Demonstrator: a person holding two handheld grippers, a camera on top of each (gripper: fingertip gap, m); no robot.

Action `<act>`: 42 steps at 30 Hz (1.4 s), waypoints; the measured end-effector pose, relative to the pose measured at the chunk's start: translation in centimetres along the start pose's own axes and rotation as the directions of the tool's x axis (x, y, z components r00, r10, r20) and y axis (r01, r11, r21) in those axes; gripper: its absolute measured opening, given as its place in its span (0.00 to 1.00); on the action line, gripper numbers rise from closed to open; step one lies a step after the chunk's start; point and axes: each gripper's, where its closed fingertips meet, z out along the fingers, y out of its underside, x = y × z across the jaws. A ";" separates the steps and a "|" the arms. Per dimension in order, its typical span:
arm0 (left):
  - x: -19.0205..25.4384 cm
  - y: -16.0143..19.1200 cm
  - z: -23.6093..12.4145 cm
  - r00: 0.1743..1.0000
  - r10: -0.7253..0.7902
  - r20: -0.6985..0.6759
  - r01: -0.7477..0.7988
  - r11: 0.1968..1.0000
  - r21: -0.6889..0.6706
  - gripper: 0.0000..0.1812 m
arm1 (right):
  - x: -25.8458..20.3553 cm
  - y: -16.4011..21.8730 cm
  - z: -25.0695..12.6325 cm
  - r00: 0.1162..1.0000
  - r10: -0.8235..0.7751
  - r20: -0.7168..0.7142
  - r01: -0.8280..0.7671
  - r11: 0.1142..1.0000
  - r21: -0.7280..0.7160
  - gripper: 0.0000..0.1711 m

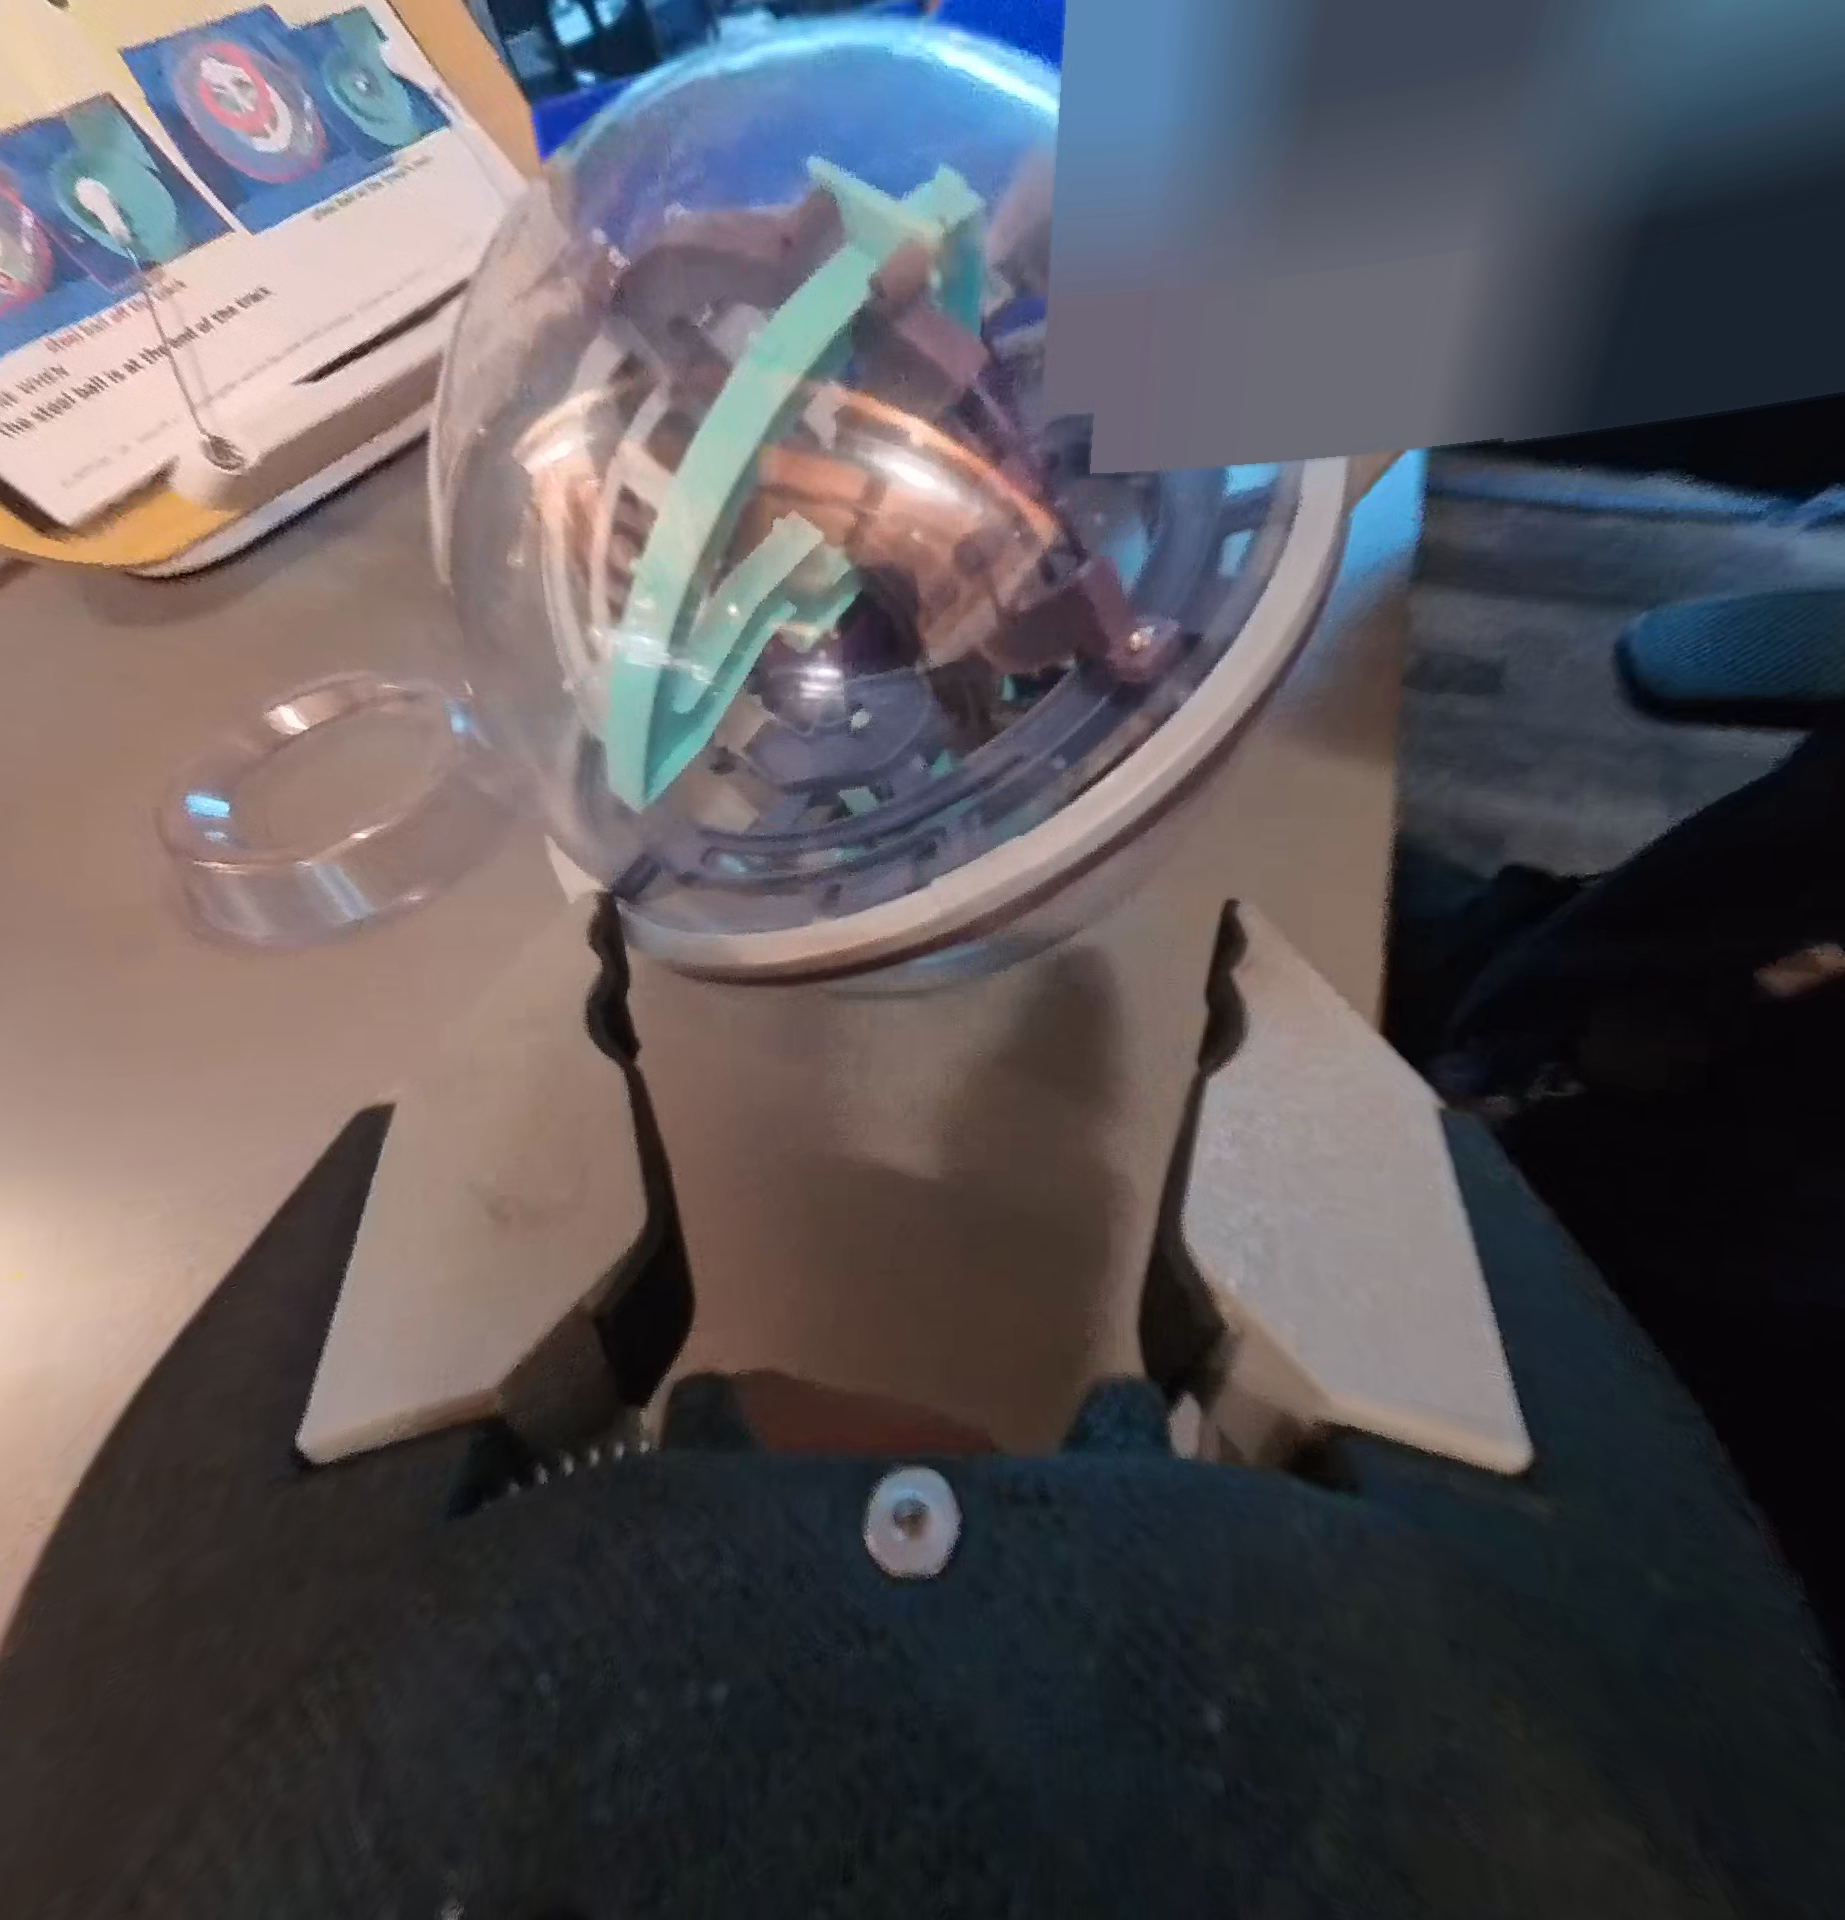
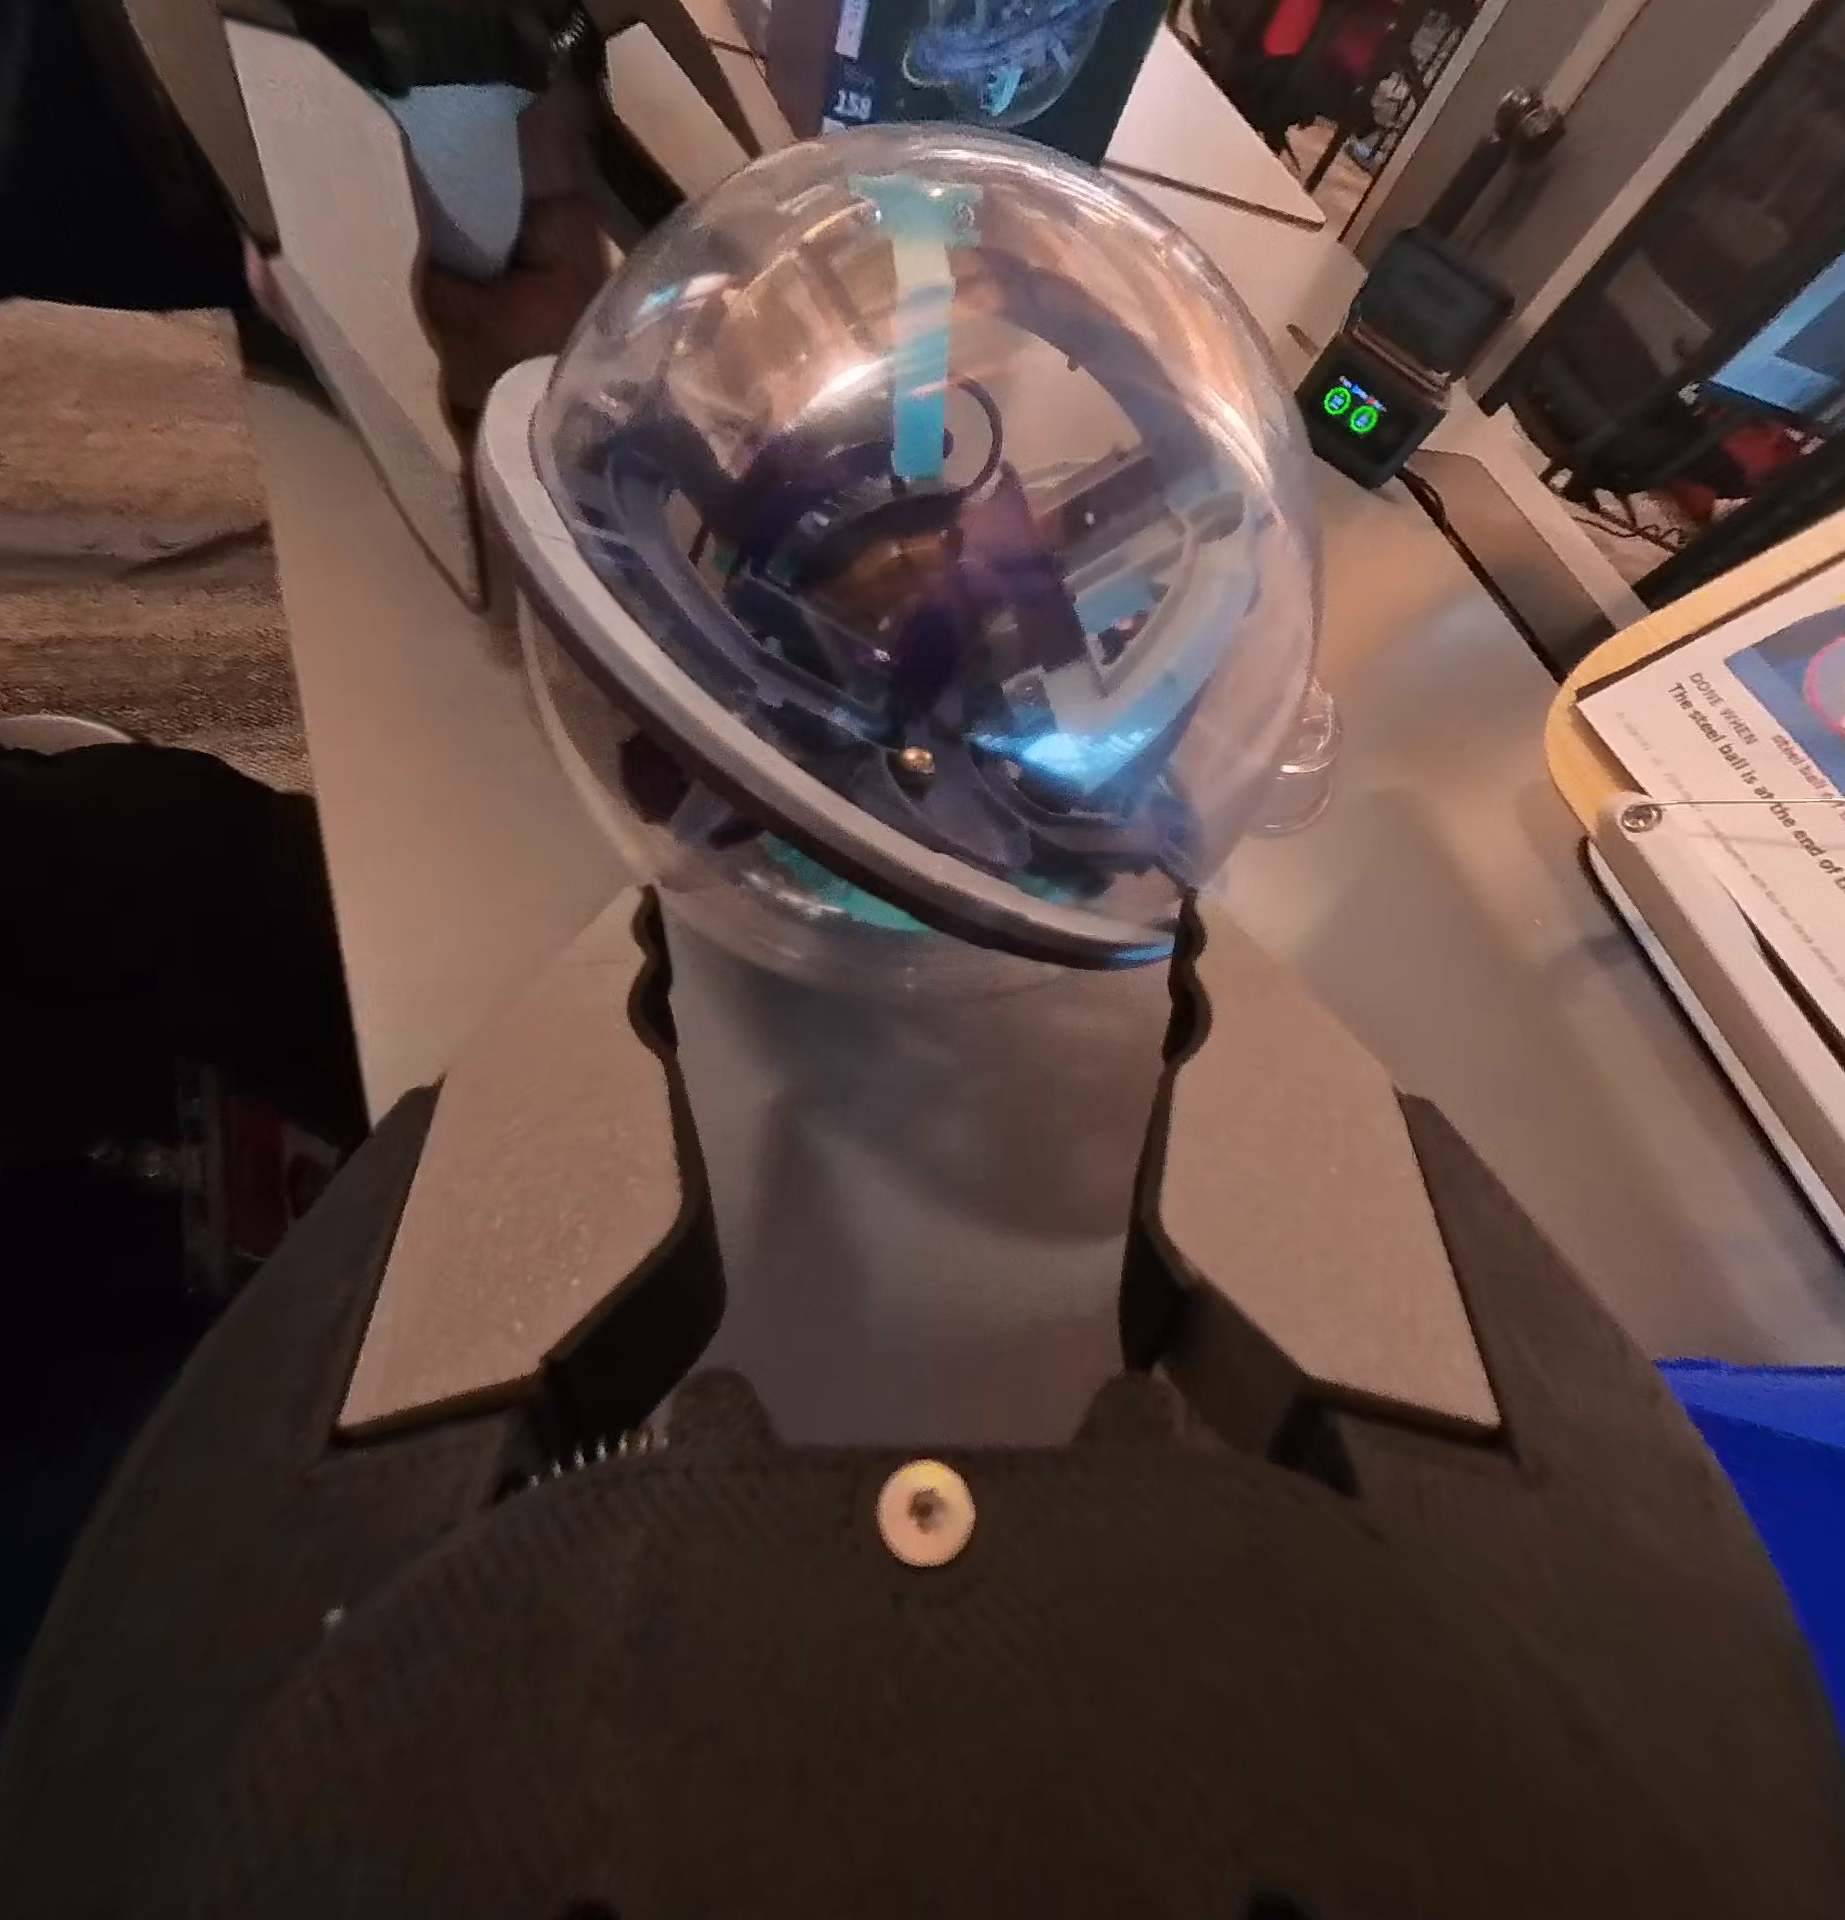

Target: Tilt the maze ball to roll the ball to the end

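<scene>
The maze ball (image 1: 876, 582), a clear plastic sphere with a grey band round its middle, hangs tilted above the grey table (image 1: 222, 1039), pressed between the two grippers; inside it run teal, brown, white and purple tracks, and in the right wrist view a small steel ball (image 2: 920, 765) sits on a dark ledge just inside the band. The left gripper (image 1: 913, 914) stands with its jaws spread wide; its left fingertip meets the sphere's lower edge, while the other fingertip stands clear of it below the band. The right gripper (image 2: 918, 914) is likewise spread wide, both fingertips up against the underside of the sphere, one at the clear shell, one at the band; neither claw clamps anything between its fingers. On the table just beside the sphere lies a clear plastic ring stand (image 1: 326, 800); farther off rests a printed instruction sheet (image 1: 170, 270) on a board; a small black device with a lit screen (image 2: 1406, 384) stands near the table's far edge.
</scene>
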 end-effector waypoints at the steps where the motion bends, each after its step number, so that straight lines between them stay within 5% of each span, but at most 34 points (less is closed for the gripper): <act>1: 0.3 -0.2 -0.1 0.999 -0.028 -0.020 0.028 1.000 0.009 0.62 | -0.4 -0.1 -0.1 1.000 0.000 0.001 0.000 1.000 0.006 0.57; 9: -0.7 0.3 -0.8 0.998 -0.059 -0.037 0.059 0.998 0.001 0.60 | -2.2 -0.4 -1.1 0.992 -0.119 -0.040 0.118 0.992 -0.034 0.50; 14: 1.6 0.3 -3.2 0.951 -0.240 -0.198 0.248 0.968 0.019 0.61 | -1.7 -1.6 -3.0 0.990 0.099 0.103 -0.106 0.992 0.068 0.52; 16: 1.9 -0.5 -3.4 0.919 -0.317 -0.233 0.337 0.940 0.049 0.62 | 0.5 -1.0 -2.9 0.919 0.336 0.205 -0.353 0.934 0.055 0.55; 18: 1.4 -1.1 -3.1 0.903 -0.365 -0.228 0.388 0.919 0.066 0.61 | 1.4 -1.0 -2.2 0.730 0.565 0.386 -0.609 0.793 -0.008 0.64; 20: 0.9 -1.8 -2.6 0.885 -0.406 -0.230 0.432 0.899 0.076 0.57 | 1.0 -1.6 -1.4 0.583 0.597 0.552 -0.694 0.719 -0.044 0.52; 21: 0.7 -2.0 -2.4 0.881 -0.412 -0.233 0.440 0.894 0.080 0.56 | 0.6 -1.3 -0.6 0.571 0.584 0.577 -0.682 0.729 -0.062 0.56; 24: 0.8 -2.4 -2.0 0.906 -0.354 -0.232 0.384 0.917 0.104 0.58 | -0.5 -1.2 0.1 0.654 0.428 0.623 -0.573 0.819 0.039 0.64; 31: 0.6 -0.8 -0.4 0.925 -0.322 -0.201 0.336 0.941 0.040 0.54 | 1.6 -2.4 -0.5 0.814 0.277 0.510 -0.460 0.843 0.277 0.62; 37: 0.2 -1.4 -0.8 0.955 -0.227 -0.191 0.248 0.964 0.095 0.57 | 1.4 -1.5 0.0 0.802 0.292 0.520 -0.447 0.872 0.199 0.63; 42: -0.2 -0.4 -0.6 0.997 0.037 -0.074 -0.033 0.998 0.057 0.56 | 1.1 -1.0 0.4 0.795 0.303 0.526 -0.463 0.863 0.202 0.63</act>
